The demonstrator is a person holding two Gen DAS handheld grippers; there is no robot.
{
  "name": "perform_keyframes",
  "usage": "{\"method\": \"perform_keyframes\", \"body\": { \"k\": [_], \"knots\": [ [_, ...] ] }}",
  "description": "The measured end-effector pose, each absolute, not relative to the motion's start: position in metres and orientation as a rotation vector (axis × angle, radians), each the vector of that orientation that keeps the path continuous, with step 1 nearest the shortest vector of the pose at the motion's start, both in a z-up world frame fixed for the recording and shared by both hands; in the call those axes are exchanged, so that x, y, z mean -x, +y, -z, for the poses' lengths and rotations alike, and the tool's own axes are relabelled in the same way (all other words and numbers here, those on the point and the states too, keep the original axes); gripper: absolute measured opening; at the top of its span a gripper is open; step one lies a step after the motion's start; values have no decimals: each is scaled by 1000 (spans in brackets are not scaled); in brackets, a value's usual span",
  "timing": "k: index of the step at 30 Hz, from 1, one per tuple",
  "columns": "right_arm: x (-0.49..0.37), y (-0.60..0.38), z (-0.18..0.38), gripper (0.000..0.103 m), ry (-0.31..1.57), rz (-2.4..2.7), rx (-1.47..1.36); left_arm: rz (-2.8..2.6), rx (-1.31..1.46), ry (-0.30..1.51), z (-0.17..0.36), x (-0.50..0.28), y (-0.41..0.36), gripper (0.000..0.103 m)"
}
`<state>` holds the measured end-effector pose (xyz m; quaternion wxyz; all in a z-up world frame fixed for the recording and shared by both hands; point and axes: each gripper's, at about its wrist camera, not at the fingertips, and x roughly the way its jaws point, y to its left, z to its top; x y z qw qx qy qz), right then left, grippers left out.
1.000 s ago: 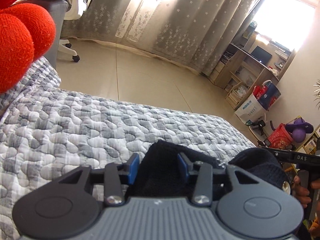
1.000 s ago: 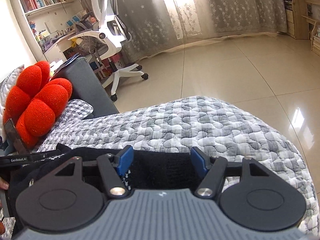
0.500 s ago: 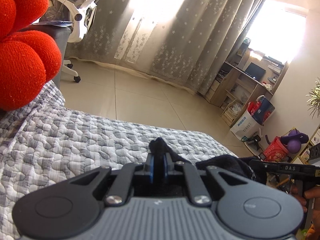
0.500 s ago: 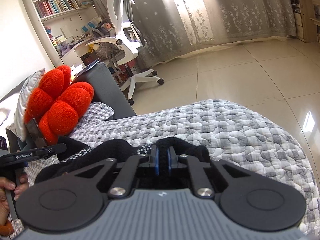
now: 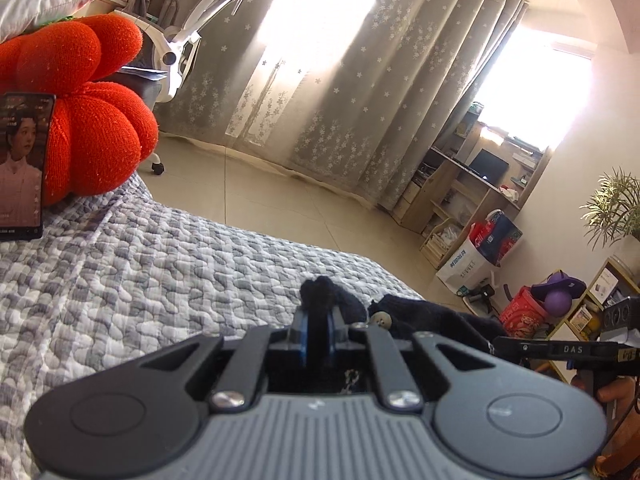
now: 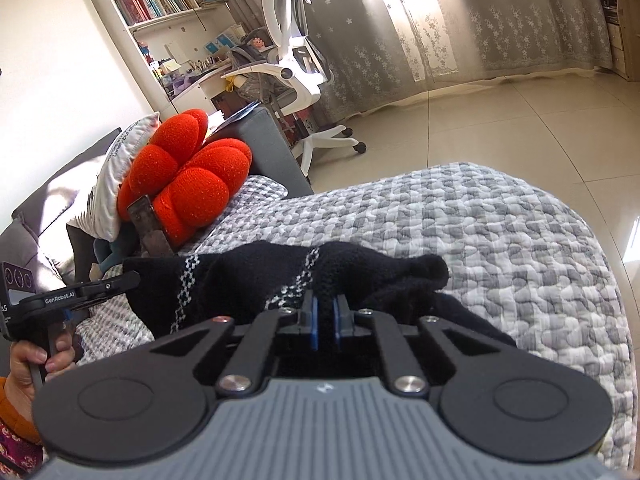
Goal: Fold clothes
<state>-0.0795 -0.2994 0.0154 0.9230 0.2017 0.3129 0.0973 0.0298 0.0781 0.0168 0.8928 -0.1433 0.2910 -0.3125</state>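
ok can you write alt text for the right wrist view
The right gripper is shut on a bunched black knit garment with white patterned stripes, above a grey quilted cover. At the left edge a hand holds the left gripper at the garment's other end, and a red cushion sits behind.

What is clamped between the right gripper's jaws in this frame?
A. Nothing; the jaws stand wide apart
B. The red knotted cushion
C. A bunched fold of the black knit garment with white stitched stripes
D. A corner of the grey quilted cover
C: in the right wrist view the right gripper has its blue pads pinched on a fold of the black knit garment, which lies over the grey quilted cover.
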Motion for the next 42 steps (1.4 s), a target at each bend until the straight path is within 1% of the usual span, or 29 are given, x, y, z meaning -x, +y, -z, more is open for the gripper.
{"method": "perform_keyframes", "body": {
  "k": [5, 13, 18, 20, 23, 24, 25, 27, 28, 29, 30, 33, 35, 38, 40, 42],
  "knots": [
    [94, -289, -1, 10, 731, -207, -400, 644, 290, 651, -5, -6, 93, 9],
    [91, -276, 37, 10, 887, -170, -348, 564, 210, 817, 33, 1, 103, 9],
    [88, -263, 40, 9, 895, -158, -271, 533, 237, 893, 51, 2, 118, 9],
    [88, -261, 39, 12, 887, -157, -253, 538, 237, 892, 51, 3, 118, 9],
    [92, -261, 35, 18, 869, -185, -241, 554, 230, 878, 49, 6, 117, 12],
    [95, -262, 32, 20, 853, -193, -243, 559, 231, 874, 48, 7, 117, 14],
    [99, -263, 30, 24, 836, -201, -244, 564, 233, 869, 47, 7, 117, 18],
    [105, -265, 25, 32, 804, -216, -247, 570, 242, 851, 43, 8, 119, 36],
    [108, -266, 22, 45, 785, -224, -251, 572, 248, 838, 40, 9, 120, 40],
    [112, -268, 18, 55, 752, -238, -263, 574, 253, 822, 37, 10, 121, 42],
    [115, -270, 13, 57, 719, -250, -275, 577, 261, 801, 34, 10, 121, 43],
    [120, -275, 3, 58, 629, -256, -311, 574, 259, 729, 25, 13, 119, 52],
    [118, -279, 1, 58, 585, -224, -331, 569, 241, 688, 20, 13, 114, 54],
    [111, -288, 4, 58, 567, -144, -349, 539, 217, 619, 13, 14, 110, 54],
    [107, -293, 9, 58, 573, -97, -358, 506, 222, 566, 8, 13, 111, 56],
    [103, -299, 14, 58, 579, -62, -365, 485, 249, 541, 6, 8, 116, 63]
  ]
}}
